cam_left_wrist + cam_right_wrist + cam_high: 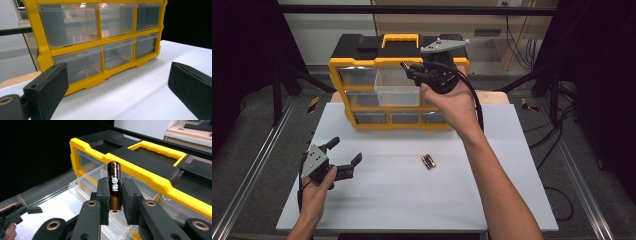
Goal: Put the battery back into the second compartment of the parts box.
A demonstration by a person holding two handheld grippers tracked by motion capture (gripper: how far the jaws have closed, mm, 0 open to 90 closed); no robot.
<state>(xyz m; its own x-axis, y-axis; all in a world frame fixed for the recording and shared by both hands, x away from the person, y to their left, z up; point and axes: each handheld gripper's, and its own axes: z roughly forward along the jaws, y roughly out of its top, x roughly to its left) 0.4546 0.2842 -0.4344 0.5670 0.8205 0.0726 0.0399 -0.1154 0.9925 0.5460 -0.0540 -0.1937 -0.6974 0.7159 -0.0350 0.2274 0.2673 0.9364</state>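
White tabletop (pixel 412 200) carries our left gripper (pixel 344 156) at about eight o'clock, its jaws wide apart and holding nothing, with two spare batteries (pixel 428 161) lying side by side near the centre. Up at twelve o'clock stands the yellow organizer (pixel 343 75), one clear drawer (pixel 396 89) pulled out, and our right gripper (pixel 115 195) hangs over that drawer with its jaws clamped on a battery (pixel 114 185) held upright. We judge that letting go from here could tip the battery over the drawer's rim, or let it bounce out, since it stands on end.
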